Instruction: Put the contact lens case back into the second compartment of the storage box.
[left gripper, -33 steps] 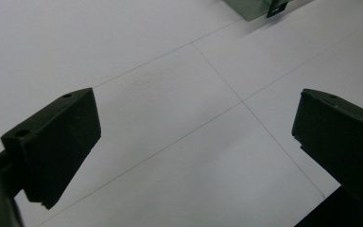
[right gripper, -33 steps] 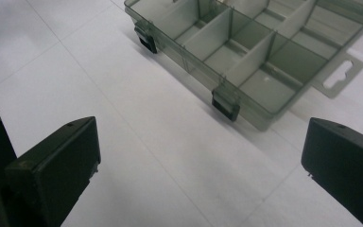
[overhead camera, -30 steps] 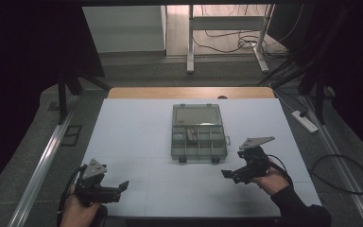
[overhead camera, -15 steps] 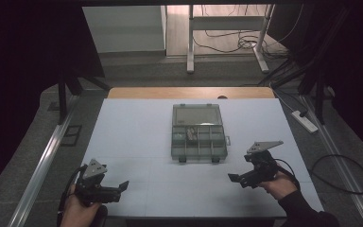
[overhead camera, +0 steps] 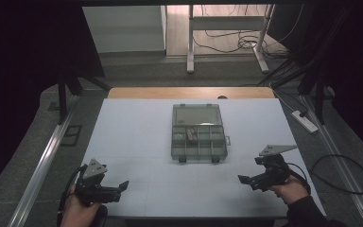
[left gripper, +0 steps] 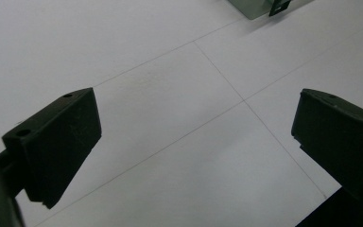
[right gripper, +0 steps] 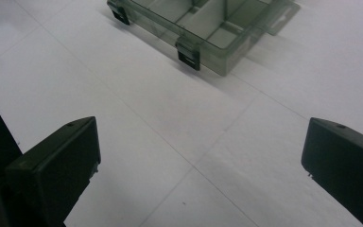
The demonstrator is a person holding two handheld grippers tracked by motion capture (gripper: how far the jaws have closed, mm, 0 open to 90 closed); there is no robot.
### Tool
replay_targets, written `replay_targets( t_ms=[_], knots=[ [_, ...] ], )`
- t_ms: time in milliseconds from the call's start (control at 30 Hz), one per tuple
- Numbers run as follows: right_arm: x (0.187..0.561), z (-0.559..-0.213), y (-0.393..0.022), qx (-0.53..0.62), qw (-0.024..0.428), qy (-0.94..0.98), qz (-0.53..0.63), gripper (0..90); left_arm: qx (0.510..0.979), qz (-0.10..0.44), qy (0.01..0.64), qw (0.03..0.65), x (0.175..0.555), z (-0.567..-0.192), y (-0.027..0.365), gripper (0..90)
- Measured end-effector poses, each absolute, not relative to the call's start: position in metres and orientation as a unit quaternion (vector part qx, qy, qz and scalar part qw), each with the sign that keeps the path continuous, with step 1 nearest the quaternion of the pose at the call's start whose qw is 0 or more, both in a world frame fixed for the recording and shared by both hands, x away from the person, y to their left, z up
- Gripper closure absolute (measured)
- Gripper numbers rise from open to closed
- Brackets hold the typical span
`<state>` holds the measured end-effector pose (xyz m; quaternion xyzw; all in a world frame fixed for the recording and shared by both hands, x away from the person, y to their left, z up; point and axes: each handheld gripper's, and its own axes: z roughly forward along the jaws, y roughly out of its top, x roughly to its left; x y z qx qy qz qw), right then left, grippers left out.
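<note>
A clear grey compartment box (overhead camera: 198, 134) lies open in the middle of the white table (overhead camera: 137, 132), with small items in one upper compartment. My left gripper (overhead camera: 121, 186) is held near the front left edge, open, with nothing between its jaws. My right gripper (overhead camera: 244, 180) is at the front right, also open and empty, pointing left toward the box's near side. In the right gripper view the box's front wall and two dark latches (right gripper: 189, 56) lie ahead of the wide-apart jaws. The left gripper view catches a corner of the box (left gripper: 260, 5) at the top.
A power strip (overhead camera: 304, 121) and cables lie on the floor to the right of the table. A desk frame (overhead camera: 227, 33) stands behind the table. Metal rails (overhead camera: 42, 165) run along both sides. Thin seam lines cross the table top.
My right gripper has drawn back from the box toward the front right corner of the table. The left gripper has stayed almost still.
</note>
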<state>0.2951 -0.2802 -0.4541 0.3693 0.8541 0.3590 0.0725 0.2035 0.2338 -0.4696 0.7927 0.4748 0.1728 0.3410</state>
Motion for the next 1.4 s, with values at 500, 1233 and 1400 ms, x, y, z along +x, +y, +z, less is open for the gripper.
replay_targets(
  t_ms=[500, 1233, 1400],
  knots=[
    [0.287, -0.454, -0.305, 0.393, 0.086, 0.841, 0.362, 0.0, 0.791, 0.173, 0.477, 0.341, 0.204, -0.47, 0.234, 2.5],
    [0.269, -0.451, -0.329, 0.426, 0.109, 0.826, 0.353, 0.0, 0.786, 0.172, 0.482, 0.346, 0.203, -0.469, 0.235, 2.5],
    [0.264, -0.45, -0.331, 0.432, 0.116, 0.824, 0.347, 0.0, 0.786, 0.171, 0.482, 0.348, 0.203, -0.469, 0.236, 2.5]
  ],
)
